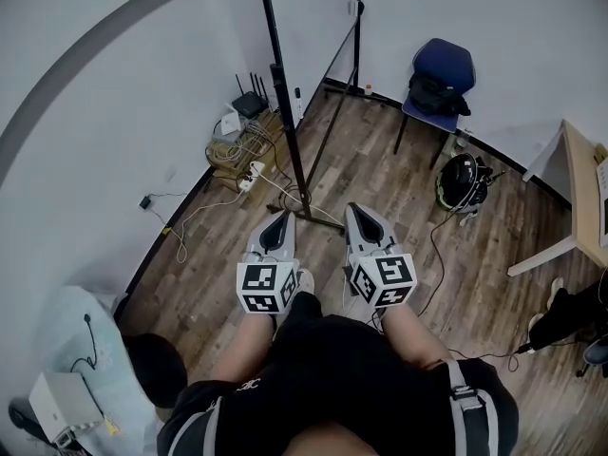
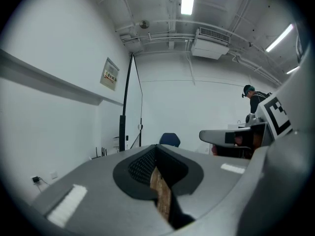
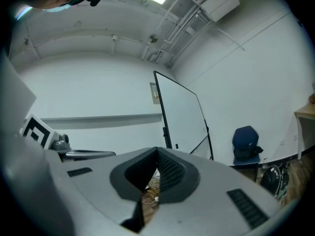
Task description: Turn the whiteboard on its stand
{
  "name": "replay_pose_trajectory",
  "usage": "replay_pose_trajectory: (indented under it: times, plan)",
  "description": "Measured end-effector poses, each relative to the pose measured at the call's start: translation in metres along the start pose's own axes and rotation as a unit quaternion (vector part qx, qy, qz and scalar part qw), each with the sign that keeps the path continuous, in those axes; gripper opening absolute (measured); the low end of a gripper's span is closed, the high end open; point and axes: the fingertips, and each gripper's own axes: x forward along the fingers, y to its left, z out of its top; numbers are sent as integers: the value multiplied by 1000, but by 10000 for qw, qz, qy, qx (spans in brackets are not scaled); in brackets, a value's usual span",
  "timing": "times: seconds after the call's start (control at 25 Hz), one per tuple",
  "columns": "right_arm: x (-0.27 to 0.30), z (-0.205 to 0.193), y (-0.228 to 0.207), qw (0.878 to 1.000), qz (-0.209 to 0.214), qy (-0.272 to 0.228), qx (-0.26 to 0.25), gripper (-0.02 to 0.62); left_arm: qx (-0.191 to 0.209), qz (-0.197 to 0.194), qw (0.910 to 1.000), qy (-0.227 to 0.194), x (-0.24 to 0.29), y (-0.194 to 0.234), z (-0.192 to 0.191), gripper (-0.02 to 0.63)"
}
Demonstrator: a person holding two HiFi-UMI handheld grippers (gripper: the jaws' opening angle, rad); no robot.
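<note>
I see mostly wood floor in the head view, boxed in by white walls. The whiteboard stands on its stand ahead of me, near the corner. The right gripper view shows its white face in a black frame, turned at an angle. From the head view it is nearly edge-on, with its dark upright rising from the floor just beyond both grippers. Neither gripper touches it.

A wood counter sits at the far right. A blue chair with a black bag on its seat stands against the back wall, and a black helmet lies on the floor near it.

My 2 grippers are side by side, pointing toward the foot of the upright. The left gripper has its fingers pressed together with nothing between them. The right gripper looks the same, closed to a sliver and empty (only floor and cables show through the gap).

Left of the upright, by the wall, lie a router, a tangle of cables and a white power strip.
</note>
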Motion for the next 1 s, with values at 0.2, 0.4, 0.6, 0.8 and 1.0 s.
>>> replay_pose_trajectory:
  times: [0.2,0.4,0.6,0.8,1.0]
  plan:
    - [44,15,-7,9998,-62,-66,-181,5,79,-139,9998,-100,44,28,23,9]
    - [90,24,-16,9995,-146,-48,-285,5,76,-208,9997,-101,79,55,33,9]
    - [137,24,-23,9986,-343,23,-407,5,-109,-225,9997,35,113,94,31,9]
    - [188,17,-35,9969,-620,140,-472,5,-171,-283,9994,123,151,134,28,9]
    - [237,15,-42,9945,-829,239,-591,5,-207,-346,9992,76,181,171,26,11]
